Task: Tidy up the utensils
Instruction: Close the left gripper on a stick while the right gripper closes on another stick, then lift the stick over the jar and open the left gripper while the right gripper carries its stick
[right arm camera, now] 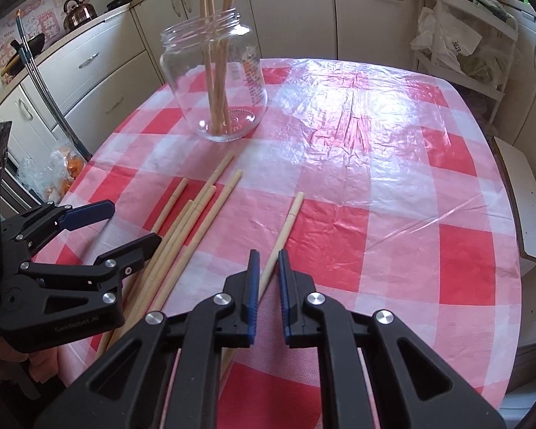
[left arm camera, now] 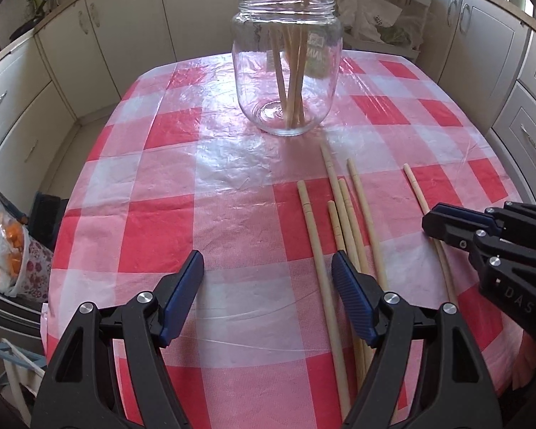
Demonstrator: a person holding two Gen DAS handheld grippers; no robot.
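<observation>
A clear glass jar stands at the far side of the red-and-white checked tablecloth with several wooden chopsticks upright in it. Several loose chopsticks lie in a bundle nearer me. My left gripper is open, low over the cloth, and its right finger covers part of that bundle. A single chopstick lies apart to the right. My right gripper has its blue pads drawn in narrow around this chopstick, which still lies along the table.
A plastic bag with orange contents sits off the table's left edge. A white wire rack with bags stands behind the table. A white seat is by the right edge. Cream cabinets surround the room.
</observation>
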